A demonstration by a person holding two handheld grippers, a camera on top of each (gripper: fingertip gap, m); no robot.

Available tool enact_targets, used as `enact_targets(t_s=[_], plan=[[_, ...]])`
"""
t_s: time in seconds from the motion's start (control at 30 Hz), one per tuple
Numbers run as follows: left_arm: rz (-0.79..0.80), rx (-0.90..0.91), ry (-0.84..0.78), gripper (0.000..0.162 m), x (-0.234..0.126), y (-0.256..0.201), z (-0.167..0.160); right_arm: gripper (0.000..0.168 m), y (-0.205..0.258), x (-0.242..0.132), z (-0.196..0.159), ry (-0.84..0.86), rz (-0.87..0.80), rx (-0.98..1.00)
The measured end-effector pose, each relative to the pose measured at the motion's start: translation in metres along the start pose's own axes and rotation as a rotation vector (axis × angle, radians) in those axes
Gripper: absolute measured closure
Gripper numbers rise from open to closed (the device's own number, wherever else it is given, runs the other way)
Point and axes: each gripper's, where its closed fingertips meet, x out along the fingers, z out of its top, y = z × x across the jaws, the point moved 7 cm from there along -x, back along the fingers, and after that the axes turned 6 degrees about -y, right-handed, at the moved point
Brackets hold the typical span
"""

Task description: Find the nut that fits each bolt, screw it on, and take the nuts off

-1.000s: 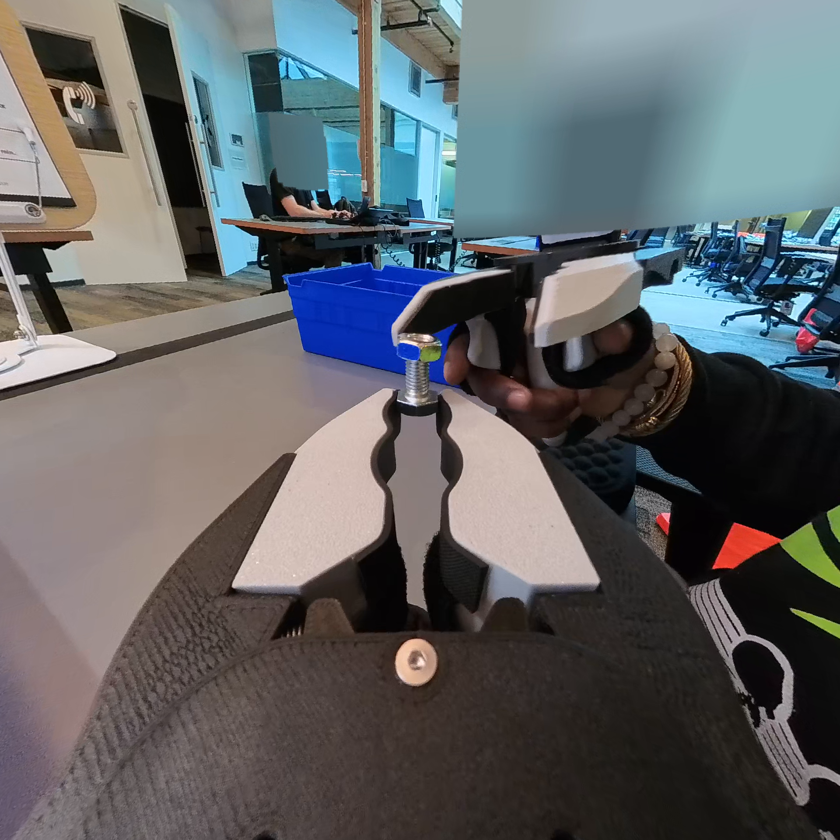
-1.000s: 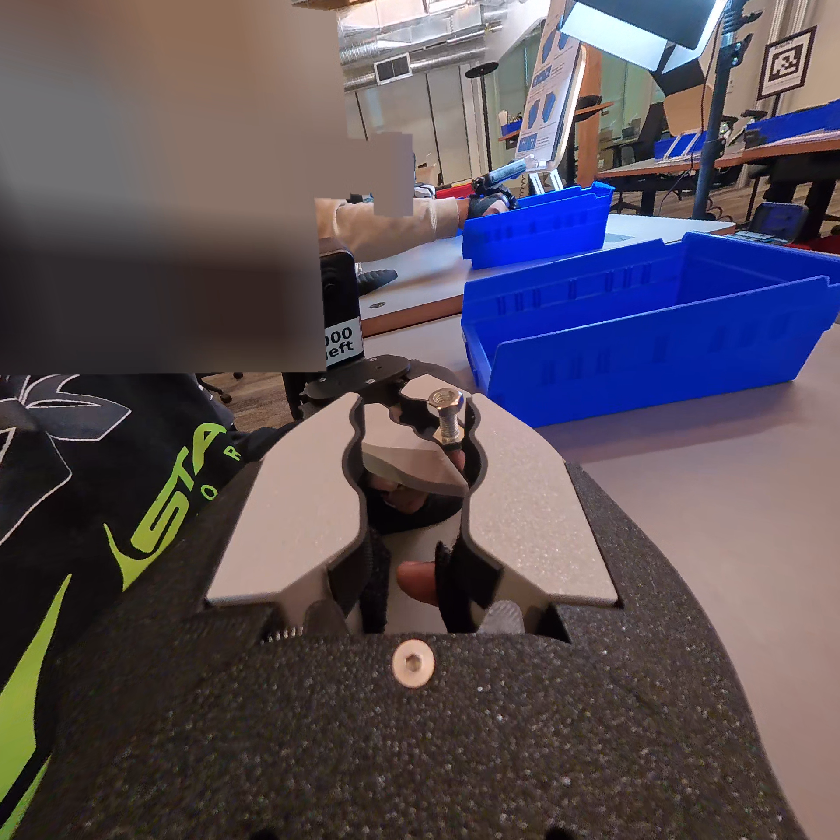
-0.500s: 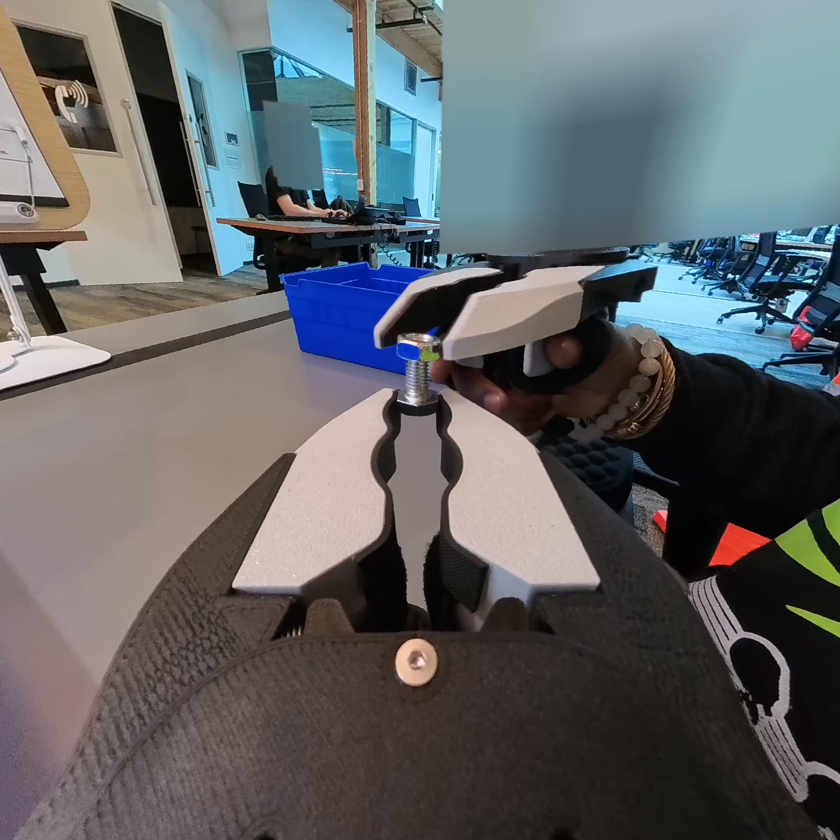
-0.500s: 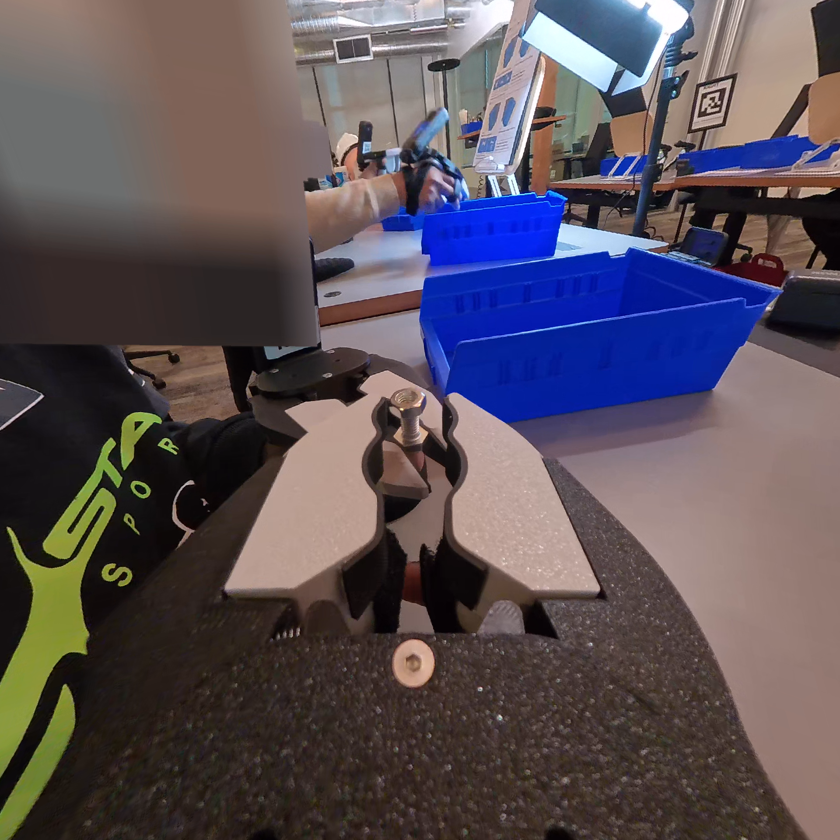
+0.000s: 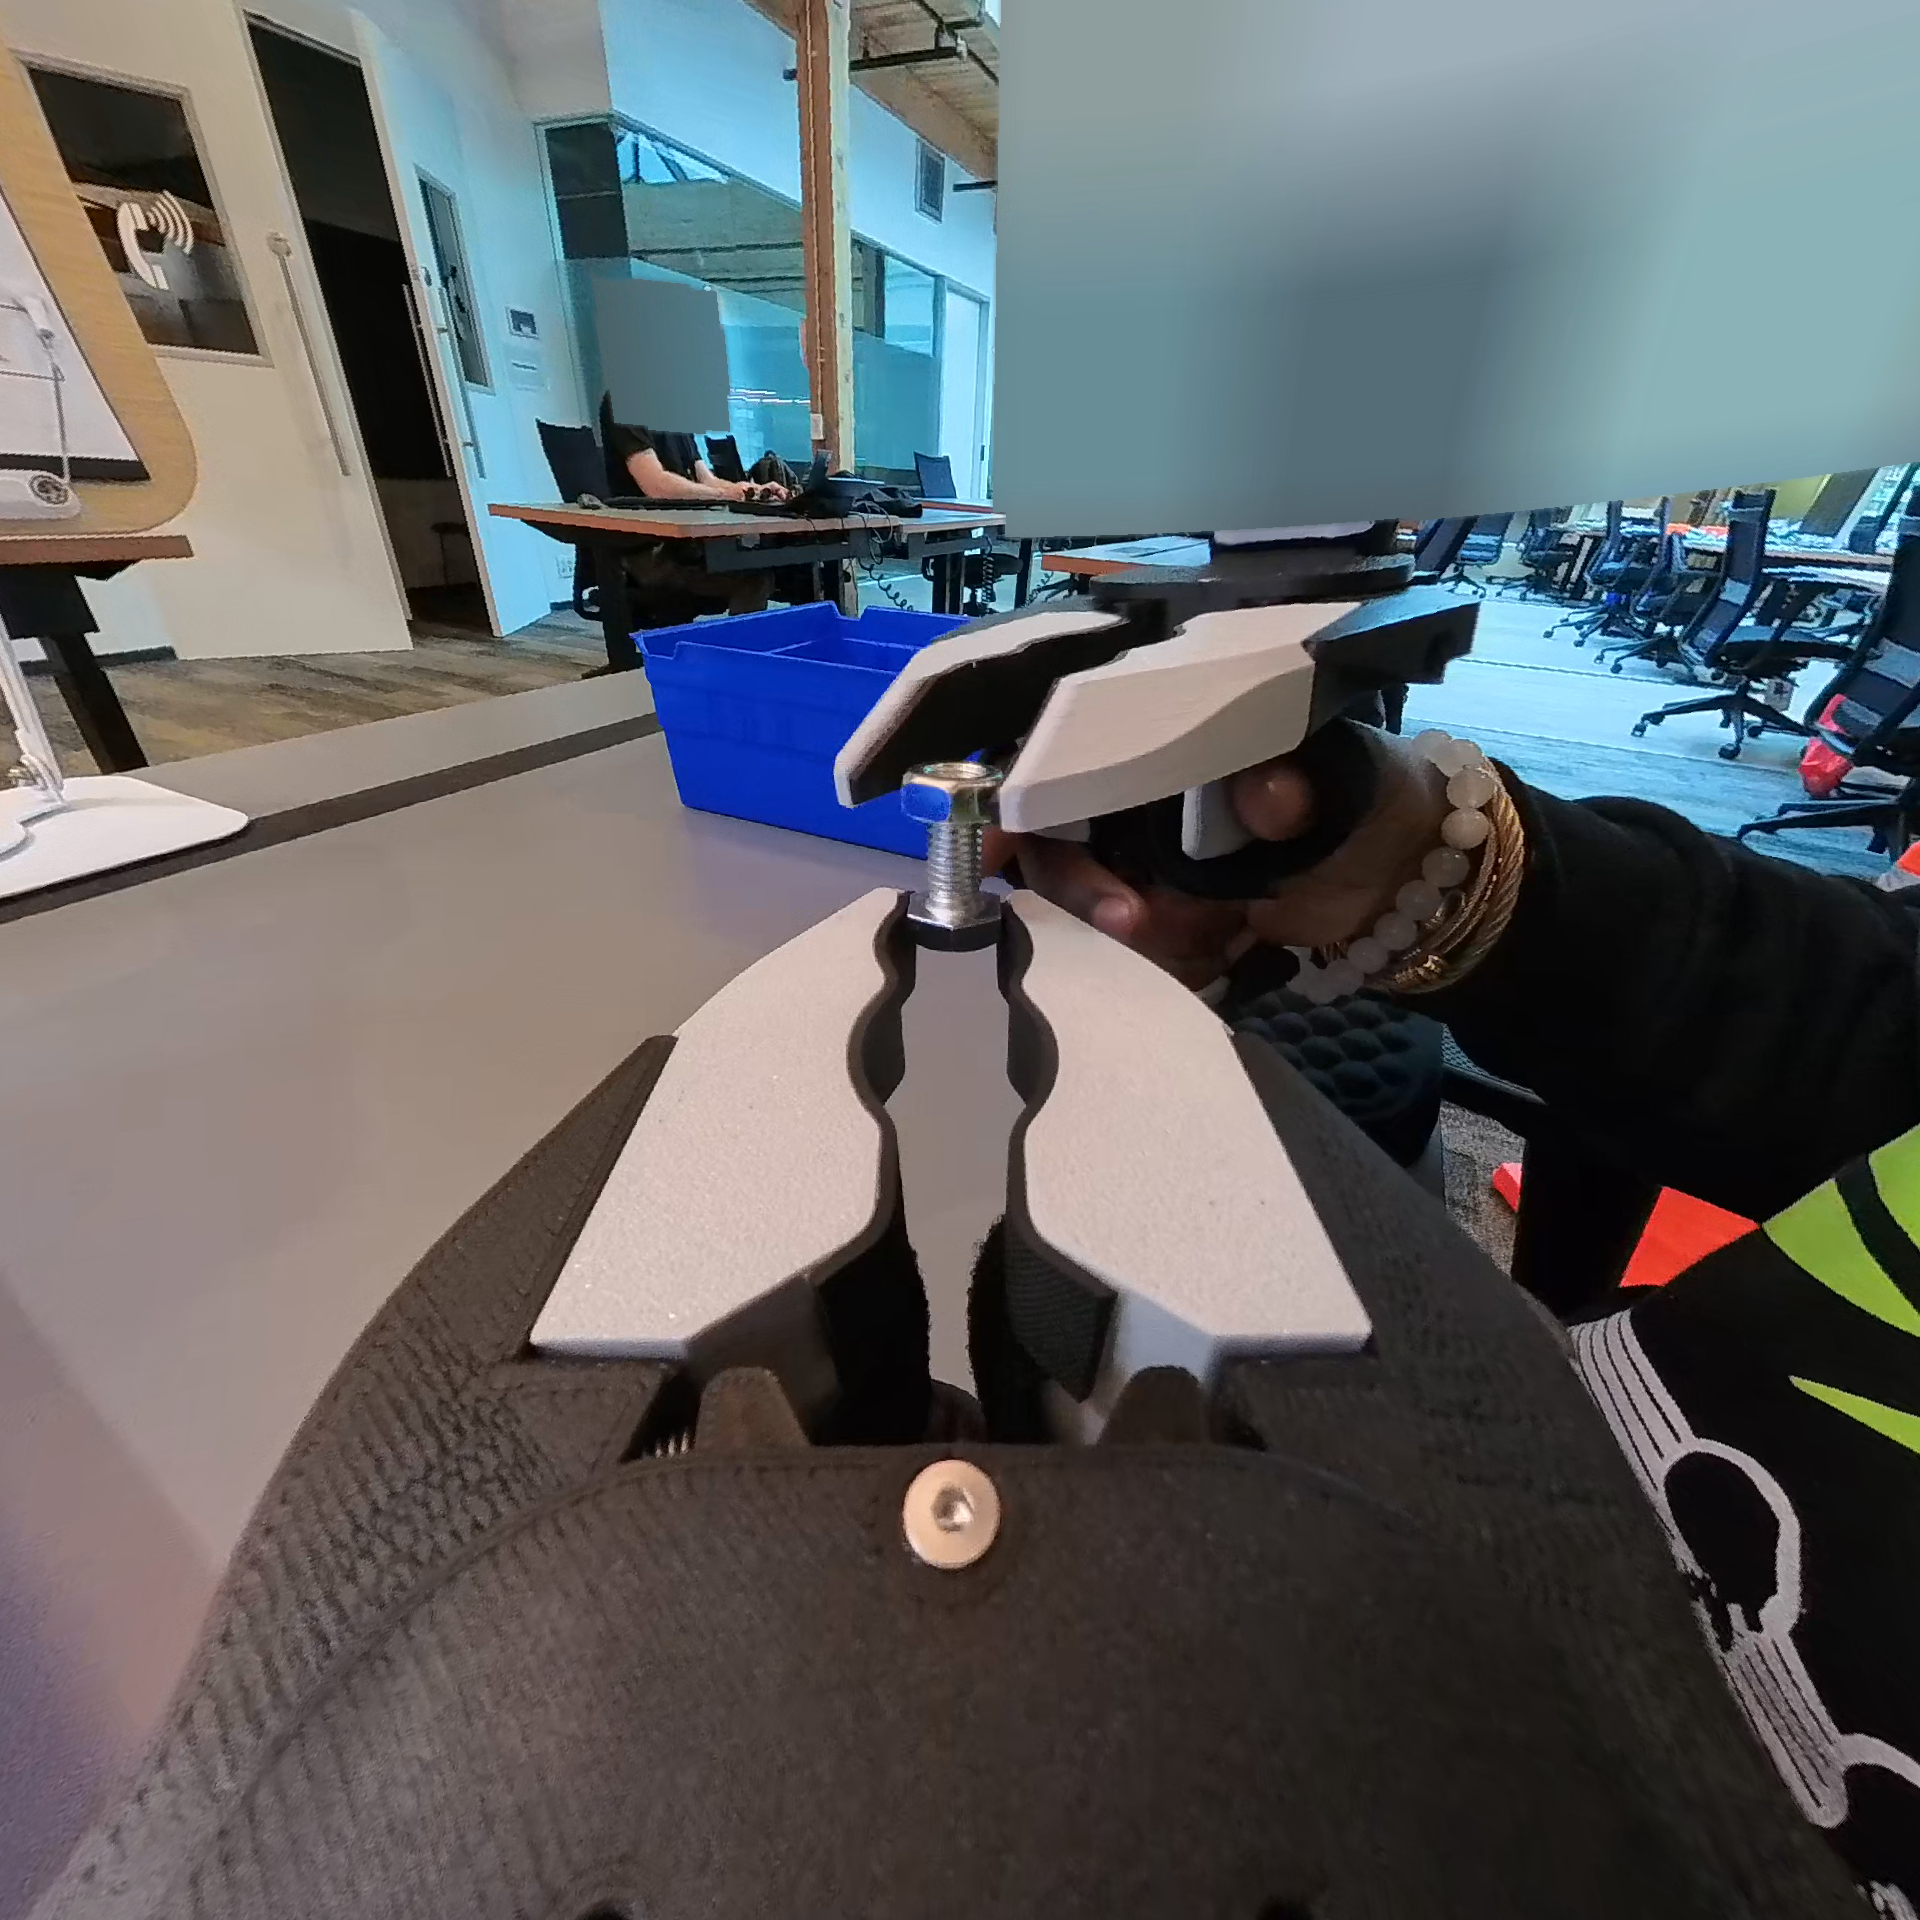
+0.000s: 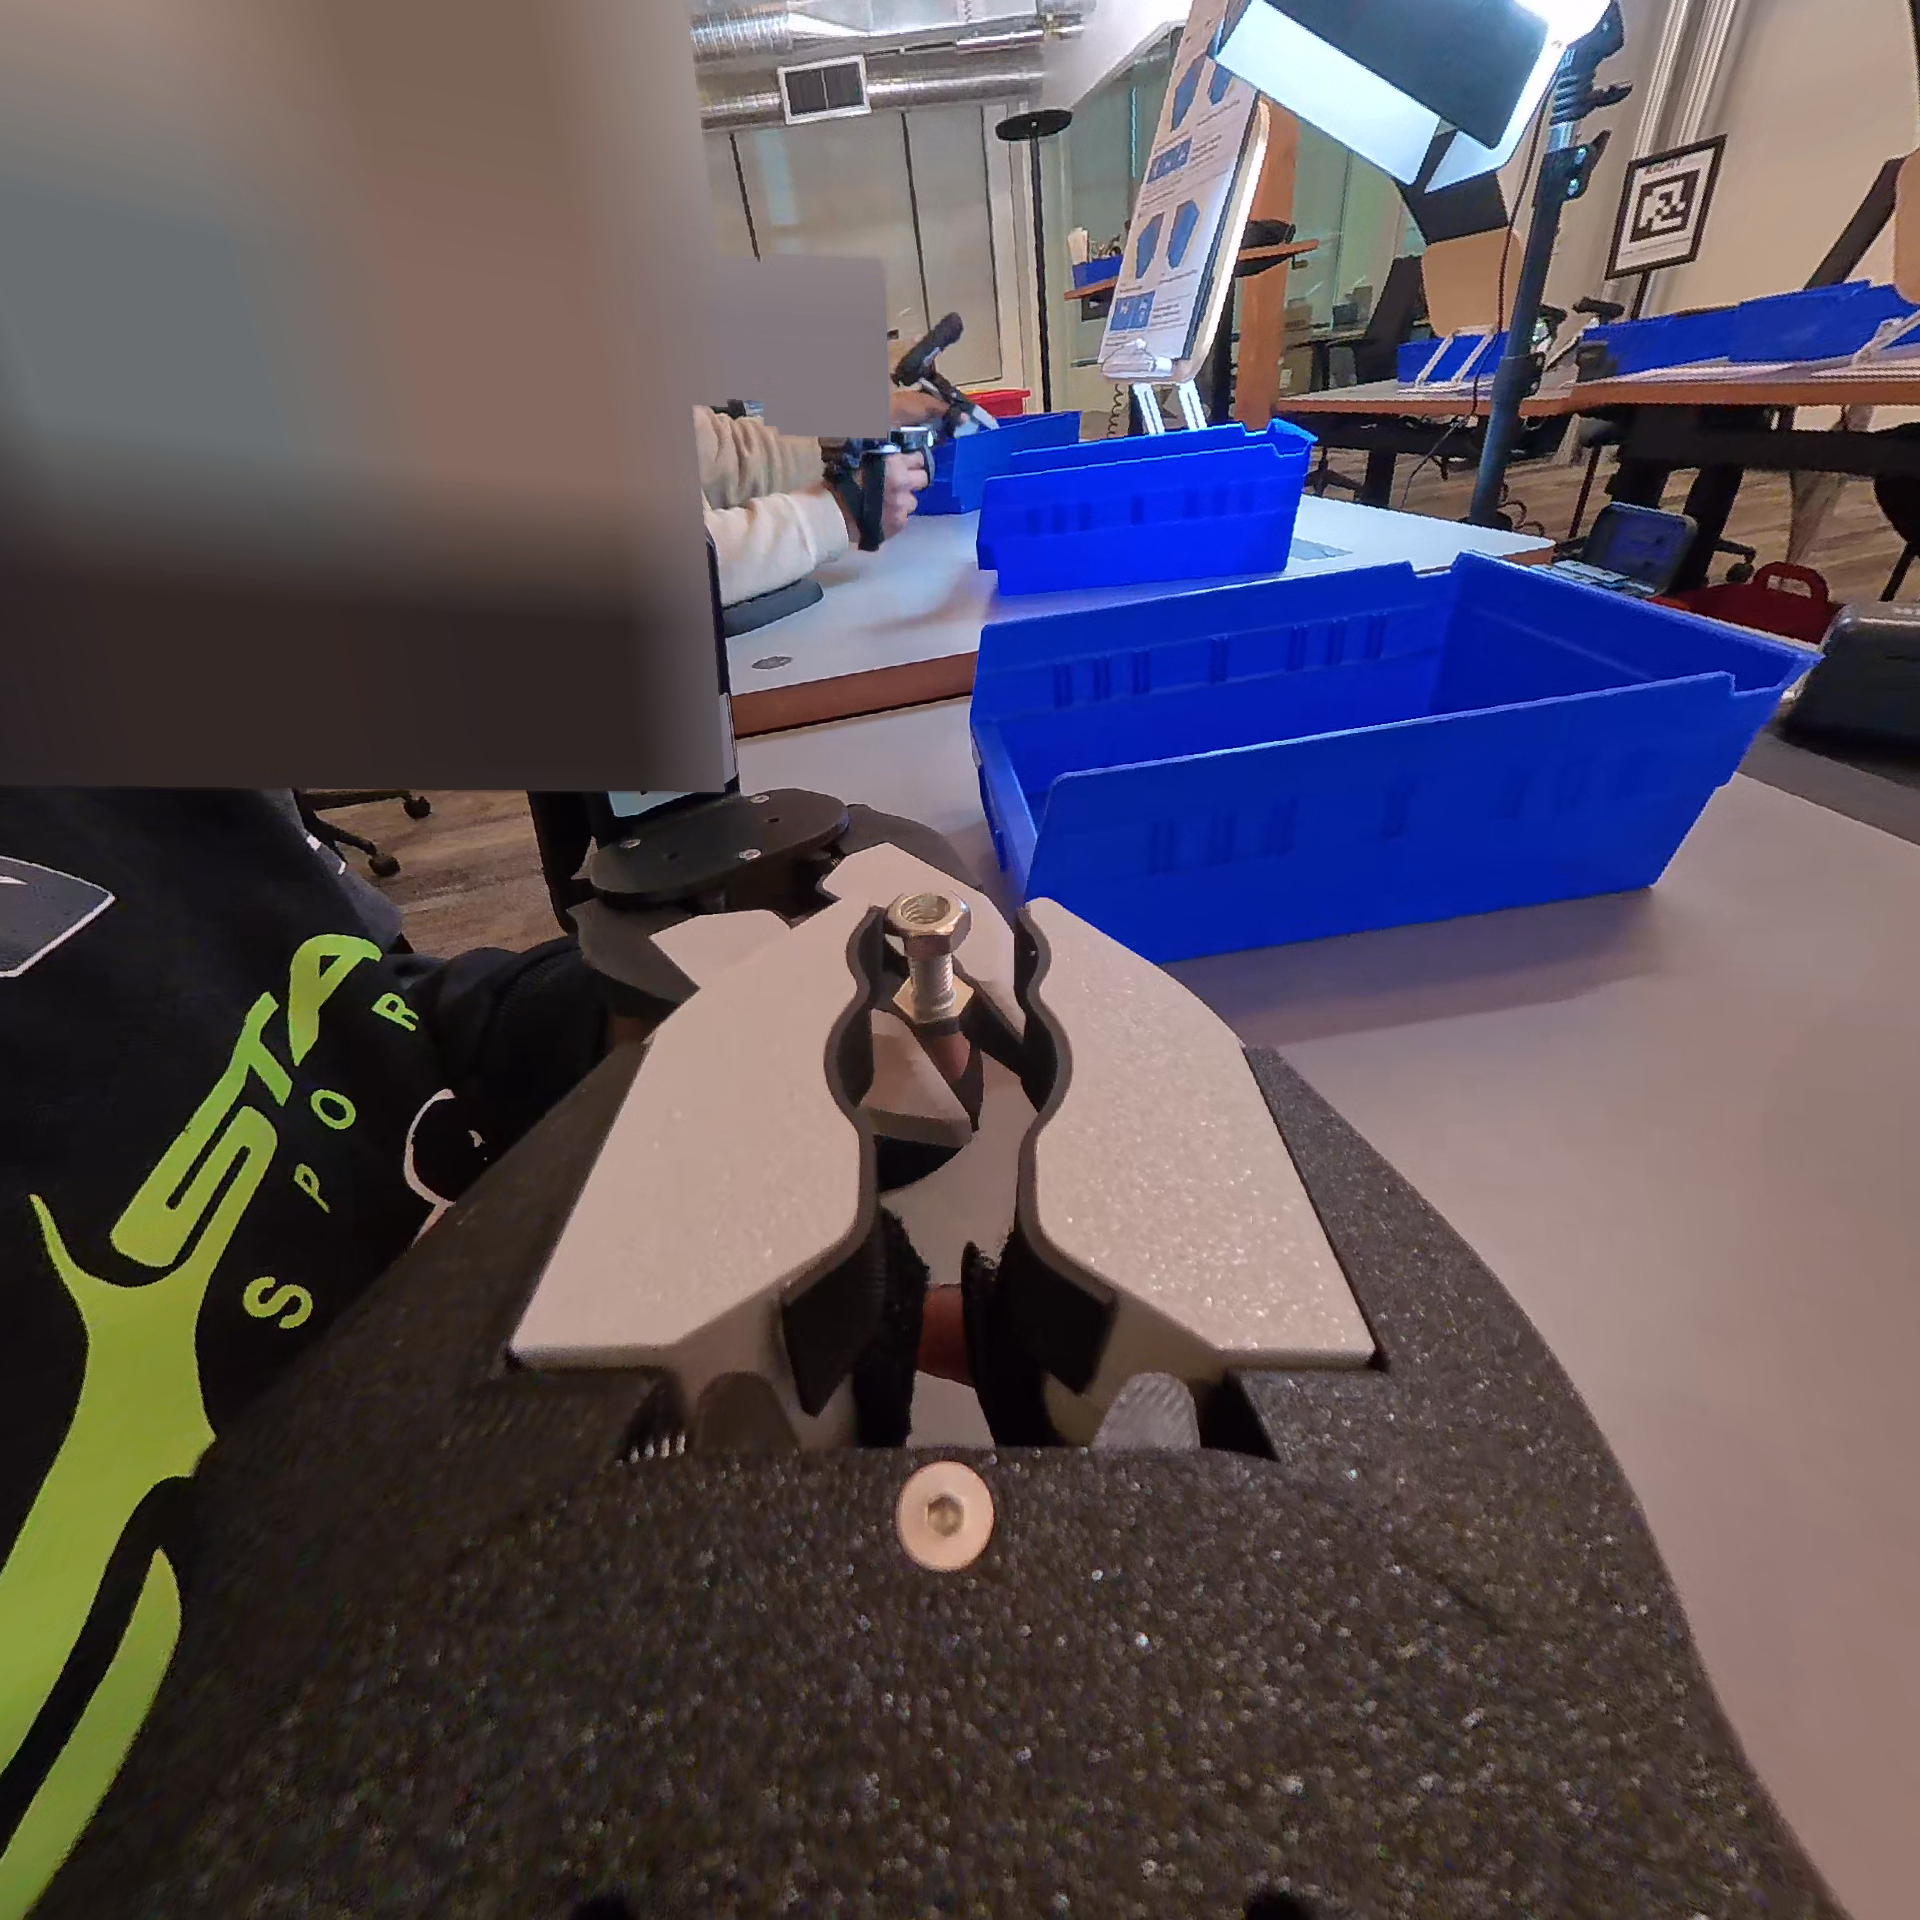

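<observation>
Bolt (image 5: 954, 857) is standing upright above the grey worktop (image 5: 364, 987), its head pinched in the left tongs (image 5: 952, 920) to stop it spinning, while the right tongs (image 5: 951, 784) are closing narrowly around the nut (image 5: 948, 777) at its tip, seemingly gripping it to turn.

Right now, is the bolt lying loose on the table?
No, the bolt stands upright, its head pinched in the left tongs above the grey table.
</observation>
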Motion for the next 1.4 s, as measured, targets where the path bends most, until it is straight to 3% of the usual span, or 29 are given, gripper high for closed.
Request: enact_targets(t_s=[1.4], plan=[[0.027,-0.014,-0.002,0.147,-0.0007,0.0027,-0.0001,0.145,0.0074,-0.0027,0.0016,-0.015,-0.009,-0.011]])
